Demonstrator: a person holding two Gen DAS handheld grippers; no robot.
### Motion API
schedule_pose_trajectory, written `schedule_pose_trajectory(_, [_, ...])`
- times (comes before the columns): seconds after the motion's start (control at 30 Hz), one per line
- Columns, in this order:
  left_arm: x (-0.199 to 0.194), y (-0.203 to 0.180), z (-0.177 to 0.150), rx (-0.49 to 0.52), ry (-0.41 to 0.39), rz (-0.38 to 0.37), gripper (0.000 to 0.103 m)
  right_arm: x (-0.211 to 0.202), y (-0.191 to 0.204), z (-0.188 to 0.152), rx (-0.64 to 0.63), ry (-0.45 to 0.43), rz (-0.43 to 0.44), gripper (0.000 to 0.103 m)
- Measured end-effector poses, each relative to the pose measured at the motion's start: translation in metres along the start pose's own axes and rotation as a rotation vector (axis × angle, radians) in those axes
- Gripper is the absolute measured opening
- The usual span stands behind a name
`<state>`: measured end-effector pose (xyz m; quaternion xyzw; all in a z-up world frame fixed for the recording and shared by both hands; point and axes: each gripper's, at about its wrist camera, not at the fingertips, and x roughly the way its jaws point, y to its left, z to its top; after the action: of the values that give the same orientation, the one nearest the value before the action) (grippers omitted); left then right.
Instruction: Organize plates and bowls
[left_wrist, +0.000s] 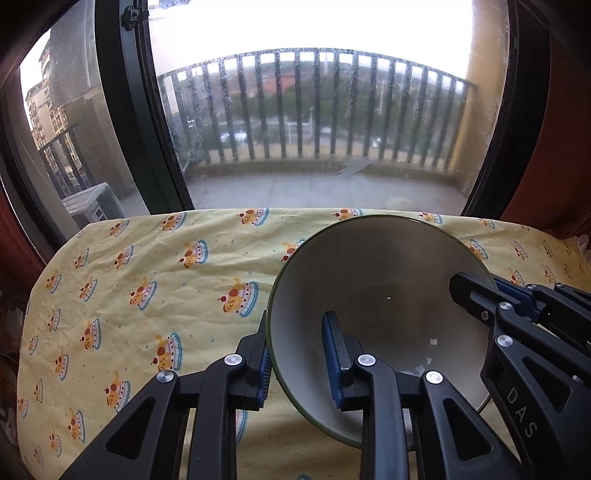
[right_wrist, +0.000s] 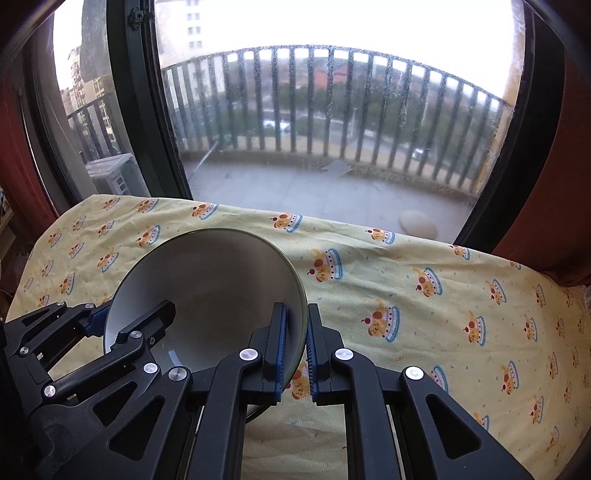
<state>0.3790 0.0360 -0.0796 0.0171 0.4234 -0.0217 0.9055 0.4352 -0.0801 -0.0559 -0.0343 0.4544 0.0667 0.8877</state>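
Observation:
A bowl with a pale inside and a dark green rim is held above the table between both grippers. My left gripper straddles its left wall, one finger inside and one outside, with a gap showing at the inner pad. My right gripper holds the bowl's right rim in the left wrist view. In the right wrist view the same bowl is clamped at its right wall by my right gripper, and my left gripper holds the opposite rim.
The table is covered with a yellow cloth printed with cartoon cakes, also seen in the right wrist view. Behind it stands a large window onto a railed balcony. Dark red curtains hang at both sides.

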Motion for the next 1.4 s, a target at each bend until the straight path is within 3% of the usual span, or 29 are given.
schedule_pose_trajectory(0.63, [-0.066, -0.005, 0.001, 0.009, -0.095, -0.006, 0.023, -0.074, -0.004, -0.004, 0.014, -0.083, -0.004, 0.013])
schedule_pose_trajectory(1.4, [-0.159, -0.029, -0.051, 0.067, -0.184, -0.049, 0.024, -0.191, -0.006, -0.061, 0.023, -0.182, -0.072, 0.013])
